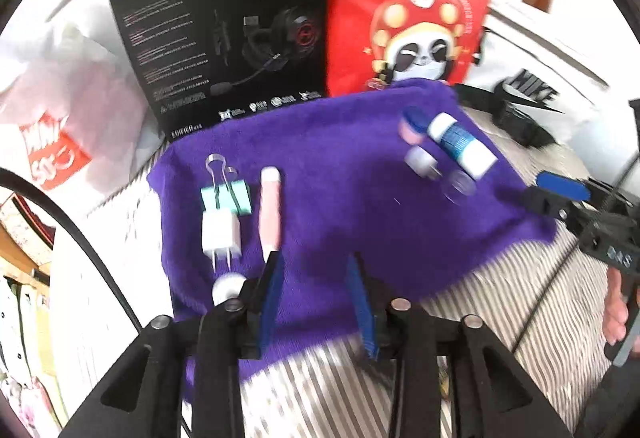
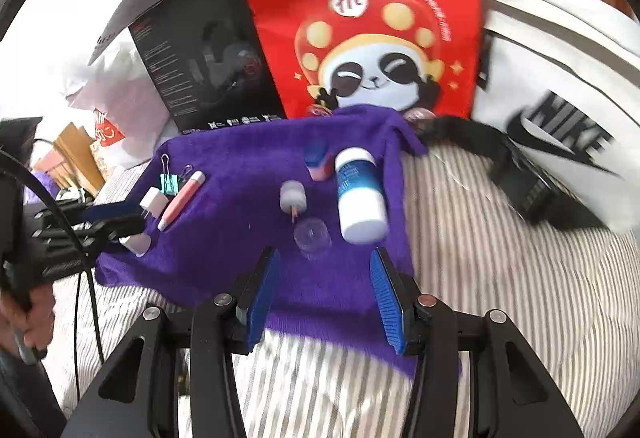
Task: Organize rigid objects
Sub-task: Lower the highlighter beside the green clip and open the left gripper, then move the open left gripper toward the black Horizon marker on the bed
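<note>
- My left gripper (image 1: 316, 278) is released, jaws parted, empty, over the purple cloth's (image 1: 340, 178) near edge.
- My right gripper (image 2: 324, 278) is likewise parted, empty.
- Pink tube (image 1: 269, 210), white plug (image 1: 221, 232) and teal clip (image 1: 226, 198) lie near the cloth's left edge; blue-white bottle (image 2: 360, 194) near its right edge.

On the purple towel (image 2: 240, 258) we see two groups. Ahead and left of the left jaws lie a teal binder clip (image 1: 226, 194), a white plug adapter (image 1: 221, 234) touching it, prongs toward us, and a pink tube (image 1: 269, 210) alongside. A small white cap (image 1: 228, 288) sits just beside the left jaw. Ahead of the right jaws lie a blue-and-white bottle (image 2: 360, 194) on its side, a pink-and-blue eraser-like block (image 2: 318, 162), a white cylinder (image 2: 293, 196) and a clear lid (image 2: 313, 236).
</note>
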`<action>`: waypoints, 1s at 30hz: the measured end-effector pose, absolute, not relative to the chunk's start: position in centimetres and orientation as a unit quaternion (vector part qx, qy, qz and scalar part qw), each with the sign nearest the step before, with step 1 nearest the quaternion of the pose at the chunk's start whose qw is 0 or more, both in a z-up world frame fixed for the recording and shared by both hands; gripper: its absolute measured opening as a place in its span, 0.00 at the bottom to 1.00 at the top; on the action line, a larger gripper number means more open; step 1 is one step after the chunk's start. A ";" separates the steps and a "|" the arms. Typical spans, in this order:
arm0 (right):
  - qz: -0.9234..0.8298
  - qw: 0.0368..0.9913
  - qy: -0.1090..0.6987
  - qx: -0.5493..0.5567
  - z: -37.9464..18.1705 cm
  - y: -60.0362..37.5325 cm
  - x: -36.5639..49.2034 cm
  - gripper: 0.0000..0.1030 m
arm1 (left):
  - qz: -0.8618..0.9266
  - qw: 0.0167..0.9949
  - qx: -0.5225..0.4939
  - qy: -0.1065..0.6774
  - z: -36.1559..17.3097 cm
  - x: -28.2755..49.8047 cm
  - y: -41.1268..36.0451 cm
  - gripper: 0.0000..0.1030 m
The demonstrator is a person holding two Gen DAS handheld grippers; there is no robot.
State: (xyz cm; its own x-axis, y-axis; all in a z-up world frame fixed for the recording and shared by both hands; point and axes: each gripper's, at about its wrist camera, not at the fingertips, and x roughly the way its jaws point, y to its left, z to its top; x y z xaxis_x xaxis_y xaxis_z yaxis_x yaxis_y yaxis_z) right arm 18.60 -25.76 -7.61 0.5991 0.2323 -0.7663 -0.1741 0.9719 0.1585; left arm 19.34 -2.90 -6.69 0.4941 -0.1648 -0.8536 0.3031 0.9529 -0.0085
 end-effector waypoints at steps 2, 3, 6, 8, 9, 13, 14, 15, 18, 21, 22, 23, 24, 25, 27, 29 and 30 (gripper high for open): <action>0.106 0.896 0.431 0.026 -7.2 -26.0 17.4 0.46 | -0.143 0.858 0.062 0.489 -6.8 17.3 -3.0 0.35; 0.099 0.898 0.429 0.021 -7.0 -26.1 16.6 0.46 | -0.146 0.855 0.058 0.494 -7.1 16.7 -3.1 0.35; 0.079 0.904 0.419 0.029 -6.1 -26.5 13.9 0.46 | -0.156 0.843 0.025 0.514 -8.8 15.8 -2.8 0.35; 0.076 0.905 0.417 0.046 -5.8 -26.8 12.7 0.46 | -0.171 0.832 -0.013 0.527 -9.7 14.9 -2.7 0.35; 0.074 0.905 0.416 0.058 -5.6 -26.9 11.8 0.46 | -0.183 0.826 -0.031 0.533 -10.1 14.5 -2.8 0.35; 0.072 0.905 0.416 0.054 -5.2 -26.1 10.3 0.46 | -0.161 0.820 -0.022 0.549 -11.4 14.0 -3.9 0.35; 0.073 0.906 0.415 0.048 -5.0 -25.8 10.1 0.46 | -0.162 0.818 -0.024 0.552 -11.7 14.0 -4.1 0.35; 0.074 0.907 0.412 0.040 -4.8 -25.4 9.8 0.46 | -0.166 0.816 -0.027 0.554 -11.9 13.9 -4.1 0.36; 0.083 0.909 0.407 0.031 -4.4 -25.0 9.2 0.46 | -0.159 0.823 -0.020 0.546 -11.8 13.2 -3.5 0.39; 0.082 0.910 0.405 0.024 -4.3 -25.1 9.0 0.46 | -0.134 0.825 0.018 0.548 -11.8 12.5 -2.7 0.39; 0.081 0.910 0.405 0.025 -4.3 -25.3 8.9 0.46 | -0.131 0.826 0.024 0.548 -11.8 12.3 -2.4 0.40; 0.080 0.910 0.405 0.027 -4.3 -25.4 8.9 0.46 | -0.136 0.827 0.020 0.545 -11.8 12.1 -2.1 0.39; 0.079 0.910 0.405 0.031 -4.4 -25.7 8.9 0.46 | -0.137 0.826 0.014 0.547 -11.8 12.0 -1.8 0.39; 0.078 0.910 0.405 0.033 -4.4 -25.8 9.0 0.46 | -0.137 0.825 0.010 0.548 -11.9 12.0 -1.6 0.39; 0.073 0.909 0.409 0.036 -4.8 -26.2 9.1 0.46 | -0.138 0.824 -0.006 0.550 -12.0 12.2 -1.6 0.39; 0.069 0.907 0.413 0.040 -5.1 -26.6 9.3 0.46 | -0.139 0.822 -0.009 0.552 -12.1 12.6 -2.1 0.39; 0.068 0.906 0.415 0.041 -5.2 -26.7 9.3 0.46 | -0.139 0.821 -0.009 0.554 -12.3 12.8 -2.4 0.39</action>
State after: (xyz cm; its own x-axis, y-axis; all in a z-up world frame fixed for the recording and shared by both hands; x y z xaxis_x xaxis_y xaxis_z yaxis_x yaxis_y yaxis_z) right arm 9.32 -26.70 -5.25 0.6461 0.1574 -0.7468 -0.0886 0.9873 0.1315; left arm 12.76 -2.44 -12.27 0.3486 -0.2382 -0.9065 0.2185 0.9612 -0.1686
